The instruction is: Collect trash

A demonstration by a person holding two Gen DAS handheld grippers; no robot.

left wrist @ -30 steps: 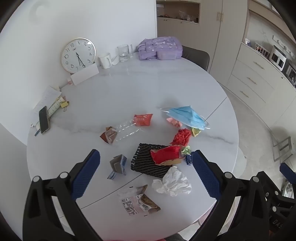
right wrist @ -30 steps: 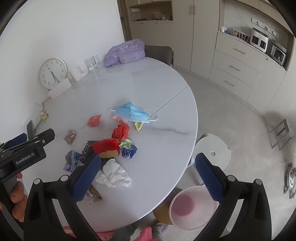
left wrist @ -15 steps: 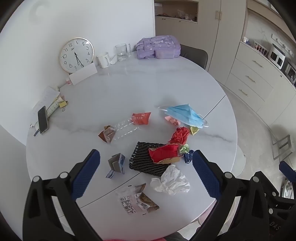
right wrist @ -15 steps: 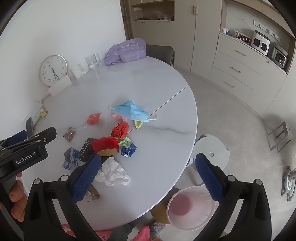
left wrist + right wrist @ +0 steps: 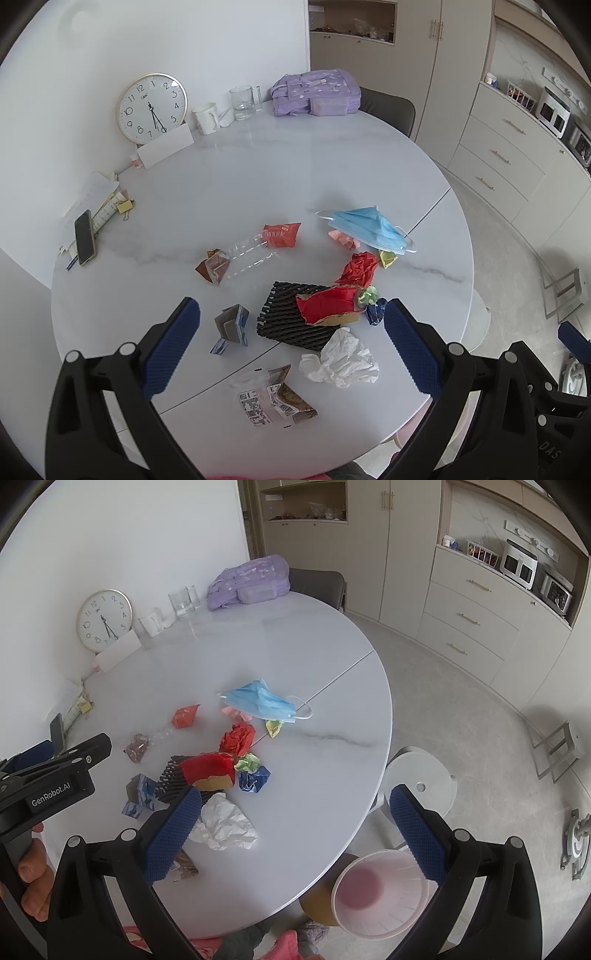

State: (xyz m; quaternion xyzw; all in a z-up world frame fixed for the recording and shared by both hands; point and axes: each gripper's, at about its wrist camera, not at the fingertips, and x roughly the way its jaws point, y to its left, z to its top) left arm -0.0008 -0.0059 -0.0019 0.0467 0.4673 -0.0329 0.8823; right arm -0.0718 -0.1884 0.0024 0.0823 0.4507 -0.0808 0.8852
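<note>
— What was the room like?
— Pale cabinets [image 5: 469, 590] lined the far wall, with a grey stone floor [image 5: 461, 716] below. A round white marble worktop [image 5: 295, 177] filled most of the view, a thin seam crossing it. At its far edge sat a purple backpack [image 5: 316, 92], a wall clock [image 5: 151, 107] leaning on the wall, a glass mug [image 5: 243, 102] and a white cup [image 5: 205, 118]; a phone [image 5: 84, 236] lay at the left edge.
— And the trash?
— Scattered on the near half: a black mesh sleeve [image 5: 288, 319] under red paper [image 5: 328, 304], a blue face mask [image 5: 367, 229], a crumpled white tissue [image 5: 341, 360], a printed wrapper [image 5: 275, 402]. A pink bin [image 5: 380, 890] stood on the floor just beside the worktop's near rim.
— The tongs?
— The left tongs [image 5: 291, 349] and right tongs [image 5: 295, 830] were both spread wide above the worktop, gripping nothing.
</note>
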